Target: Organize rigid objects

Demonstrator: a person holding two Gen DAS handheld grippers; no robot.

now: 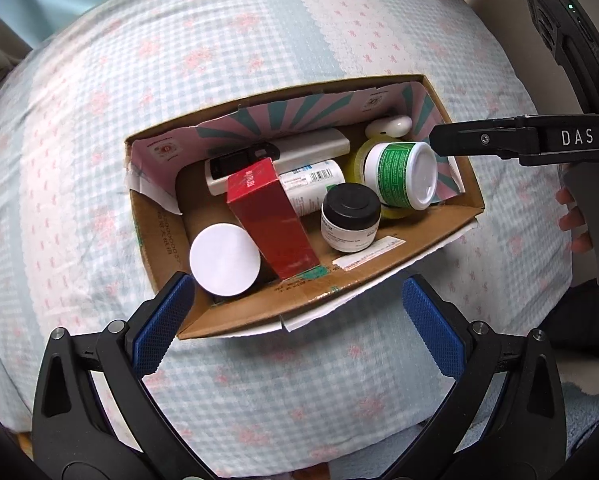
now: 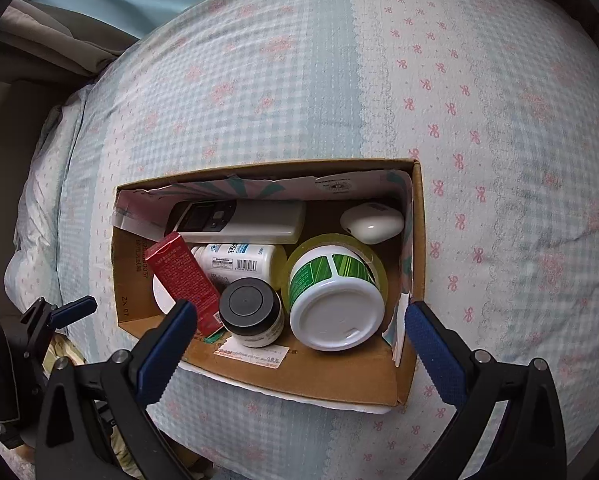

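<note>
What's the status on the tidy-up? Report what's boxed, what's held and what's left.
Done: the cardboard box on the bed holds the red carton, remote, black-lidded jar, green-labelled tub and white case. In hand: nothing; the left gripper and right gripper are open and empty. Left: no loose items show on the bedspread.

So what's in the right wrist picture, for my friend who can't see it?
A cardboard box sits on a checked bedspread, filled with a red carton, a black-lidded jar, a green-and-white tub, a white bottle, a remote and a white case. The open right gripper hovers above, holding nothing.
</note>
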